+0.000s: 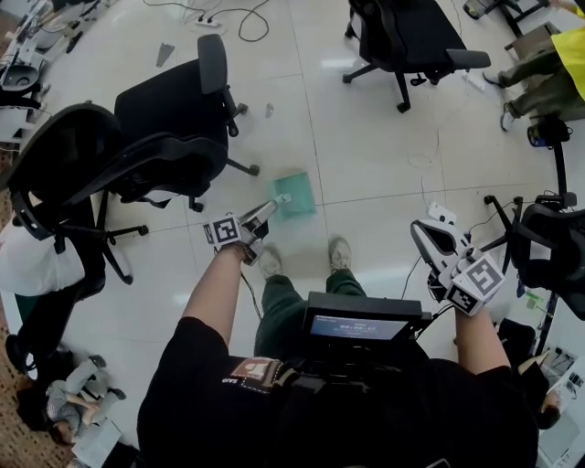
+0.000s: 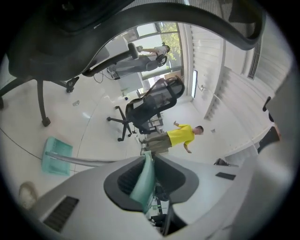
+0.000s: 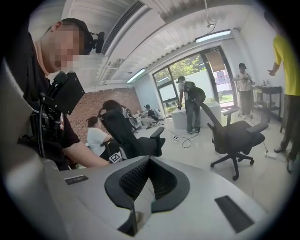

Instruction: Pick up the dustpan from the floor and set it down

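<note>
The dustpan has a teal pan (image 1: pixel 294 195), a thin metal rod and a teal grip. My left gripper (image 1: pixel 272 207) is shut on that grip, just ahead of the person's shoes. In the left gripper view the teal grip (image 2: pixel 143 180) is pinched between the dark pads, and the rod runs left to the pan (image 2: pixel 56 156) low over the white floor. Whether the pan touches the floor I cannot tell. My right gripper (image 1: pixel 430 236) hangs at the right, apart from the dustpan. Its jaws are shut with nothing between them (image 3: pixel 149 161).
Black office chairs stand at the left (image 1: pixel 169 114) and at the back (image 1: pixel 402 37). A person in yellow (image 1: pixel 548 64) is at the far right, and another sits at the left (image 1: pixel 27 260). Cables (image 1: pixel 224 16) lie on the floor behind. A stand with a black seat (image 1: pixel 548 242) is close on the right.
</note>
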